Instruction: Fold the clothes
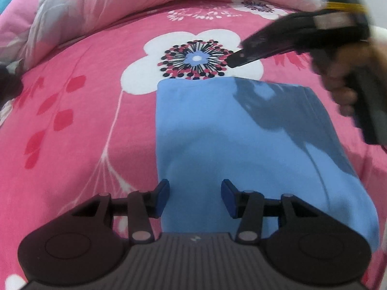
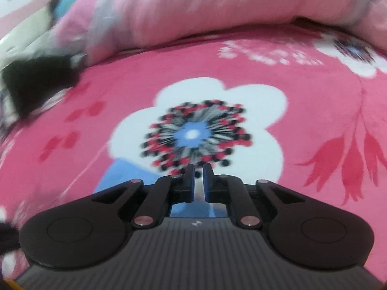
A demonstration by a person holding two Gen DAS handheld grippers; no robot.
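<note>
One folded garment of plain light-blue cloth (image 1: 241, 140) lies flat on the bed, a long smooth rectangle running straight ahead of our left hand-held gripper (image 1: 194, 198) and passing beneath it. Its far edge stops against a large white printed flower with a blue centre ringed by black and red dots (image 1: 196, 59). We see the left hand-held gripper with its blue-padded fingers (image 1: 161, 197) well apart, hovering over the near end of the cloth and clasping nothing. A dark shadow crosses the right half of the garment.

Our right hand-held gripper (image 1: 238, 59) appears in the left wrist view beyond the garment's far right corner, its black tip over the flower and blurred, with the person's hand (image 1: 343, 84) wrapped round its grip. From its own camera, the right hand-held gripper (image 2: 198, 181) has its fingers drawn close together, only a narrow slit between them and no cloth in that slit. Just behind and below those fingers a corner of the blue garment (image 2: 121, 171) shows, and the white flower (image 2: 193, 133) fills the space ahead.

Under everything spreads the bright pink bedsheet with red leaf prints (image 1: 72, 133). Farther ahead of both hand-held grippers a bunched pale pink and grey quilt (image 1: 145, 2) is heaped along the bed.
</note>
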